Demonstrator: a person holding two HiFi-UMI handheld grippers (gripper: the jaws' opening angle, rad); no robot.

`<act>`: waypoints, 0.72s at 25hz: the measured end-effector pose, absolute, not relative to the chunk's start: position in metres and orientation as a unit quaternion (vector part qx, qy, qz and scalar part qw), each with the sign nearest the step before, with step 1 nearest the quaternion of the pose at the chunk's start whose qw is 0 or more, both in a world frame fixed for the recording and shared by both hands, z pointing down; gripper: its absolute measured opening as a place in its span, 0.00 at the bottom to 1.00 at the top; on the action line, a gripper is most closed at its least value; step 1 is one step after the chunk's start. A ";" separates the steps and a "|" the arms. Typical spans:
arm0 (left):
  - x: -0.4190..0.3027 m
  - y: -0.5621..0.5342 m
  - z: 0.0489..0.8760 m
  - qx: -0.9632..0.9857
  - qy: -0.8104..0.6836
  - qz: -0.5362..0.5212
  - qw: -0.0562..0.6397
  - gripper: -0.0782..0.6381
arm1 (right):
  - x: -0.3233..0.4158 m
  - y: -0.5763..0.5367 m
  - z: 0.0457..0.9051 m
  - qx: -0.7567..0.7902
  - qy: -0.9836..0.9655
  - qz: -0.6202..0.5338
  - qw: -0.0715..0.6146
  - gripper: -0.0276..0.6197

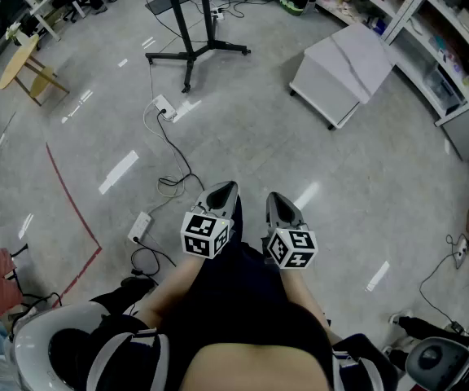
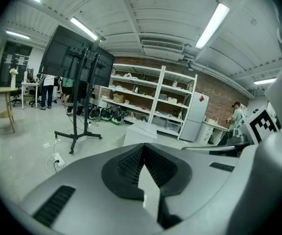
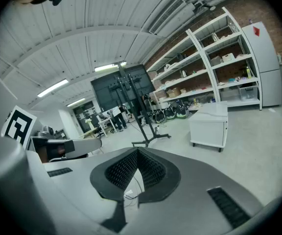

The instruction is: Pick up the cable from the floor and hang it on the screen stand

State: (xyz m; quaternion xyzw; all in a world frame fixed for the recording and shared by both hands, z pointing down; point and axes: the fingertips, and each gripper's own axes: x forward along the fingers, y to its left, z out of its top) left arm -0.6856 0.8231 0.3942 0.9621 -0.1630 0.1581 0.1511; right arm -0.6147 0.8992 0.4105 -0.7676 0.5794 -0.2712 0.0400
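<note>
Reaching: open left claw (image 1: 225, 189) wide, drop low onto the cable (image 1: 170, 142).
Claws: left and right claw (image 1: 276, 197) both pinched together, empty.
Cable: loose on floor (image 1: 340, 186), short of the screen stand (image 1: 188, 54).

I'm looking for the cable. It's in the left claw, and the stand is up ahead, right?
Not quite. The cable lies on the floor, not in the left claw, which is shut on nothing. The head view shows this. The stand is up ahead, as you said.
</note>
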 end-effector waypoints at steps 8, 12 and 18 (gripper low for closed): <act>-0.657 0.803 0.401 0.962 -0.153 0.154 0.164 0.12 | -0.587 0.877 0.415 -0.777 0.565 -0.272 0.052 0.08; -0.633 0.773 0.400 0.963 -0.145 0.154 0.166 0.12 | -0.570 0.846 0.419 -0.777 0.563 -0.279 0.045 0.08; -0.596 0.714 0.386 0.967 -0.135 0.152 0.155 0.12 | -0.537 0.784 0.408 -0.776 0.569 -0.271 0.036 0.08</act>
